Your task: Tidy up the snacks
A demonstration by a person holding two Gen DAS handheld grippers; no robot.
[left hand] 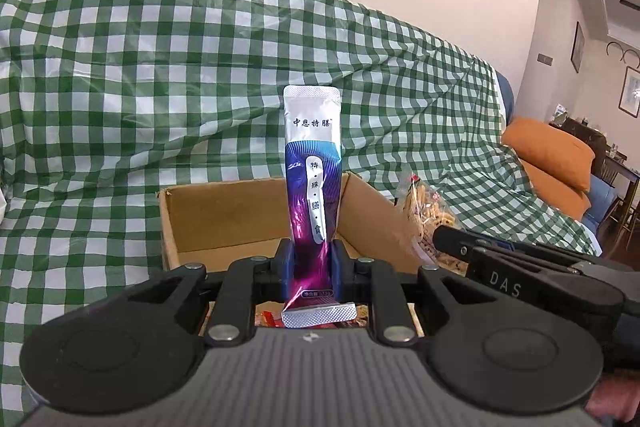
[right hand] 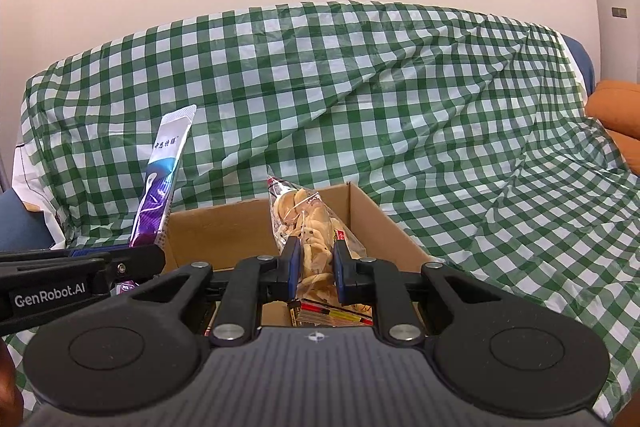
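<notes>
The left tool [left hand: 311,269] is clamped on the lower part of a tall, slim foil sachet, silver at the top and purple-blue below [left hand: 313,179], which stands upright between the blue pads above the open brown cardboard box [left hand: 224,215]. The right tool [right hand: 314,269] is closed on a clear crinkly plastic bag of pale biscuit pieces [right hand: 310,227], held upright over the same box, toward its right wall. Both snacks hang above the opening, not yet inside; more wrappers, red and yellow, show on the box floor below. The box sits on a green-and-white checked plastic cloth [left hand: 120,87] draped over a sofa.

Risks from here, as I judge them:
- The sachet is gripped low and is top-heavy, so it may fold or swing on release and land across the box rim
- The biscuit bag is slippery and squeezed at its middle; a tight grip may crush the biscuits, and a loose one lets it slide
- The two tools are near each other over a small opening, so lowering both together could make them collide
- The soft sofa could let the box tip if a wall is pushed
</notes>
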